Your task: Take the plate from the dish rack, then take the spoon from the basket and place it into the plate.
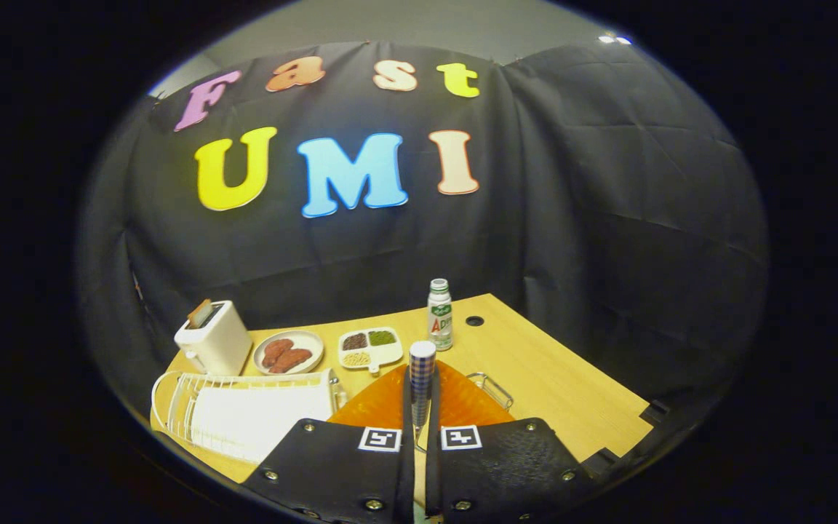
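Spoon (421,378) sits clamped by its patterned handle in my tongs (420,437), over the orange plate (382,404). Likely light, stiff, slippery; I'd keep hold mid-handle.

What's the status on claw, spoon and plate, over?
Claw shut on spoon, patterned handle upright between the fingers. Orange plate on the table just beyond the fingers, off the dish rack. Spoon not yet in plate; nothing between them.

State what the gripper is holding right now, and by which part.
The gripper is shut on the spoon, both fingers pinching its patterned handle partway down; the handle's end stands up above the orange plate.
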`<action>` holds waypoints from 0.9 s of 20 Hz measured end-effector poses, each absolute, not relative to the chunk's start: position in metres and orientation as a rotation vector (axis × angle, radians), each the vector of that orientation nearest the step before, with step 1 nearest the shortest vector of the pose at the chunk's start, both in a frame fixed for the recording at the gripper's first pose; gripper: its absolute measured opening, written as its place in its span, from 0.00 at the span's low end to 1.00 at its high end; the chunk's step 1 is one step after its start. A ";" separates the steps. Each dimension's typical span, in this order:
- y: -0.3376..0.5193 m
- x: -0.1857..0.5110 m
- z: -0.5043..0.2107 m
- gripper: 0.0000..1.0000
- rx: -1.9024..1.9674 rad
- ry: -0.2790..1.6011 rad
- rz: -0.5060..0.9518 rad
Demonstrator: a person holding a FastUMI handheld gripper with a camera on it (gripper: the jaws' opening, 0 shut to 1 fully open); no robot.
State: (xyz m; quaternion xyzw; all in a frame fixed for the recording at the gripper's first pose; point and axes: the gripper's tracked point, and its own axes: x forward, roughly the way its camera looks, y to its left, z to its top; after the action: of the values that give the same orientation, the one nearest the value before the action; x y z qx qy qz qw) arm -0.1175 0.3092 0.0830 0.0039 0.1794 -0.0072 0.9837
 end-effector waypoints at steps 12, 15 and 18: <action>0.394 -0.228 -0.007 0.06 -0.145 0.539 0.302; 0.397 -0.240 -0.025 0.06 -0.163 0.578 0.324; 0.398 -0.245 -0.038 0.06 -0.175 0.606 0.343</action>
State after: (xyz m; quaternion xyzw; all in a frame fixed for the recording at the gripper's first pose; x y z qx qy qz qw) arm -0.2455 0.3982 -0.0380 -0.0857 0.2966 0.1679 0.9362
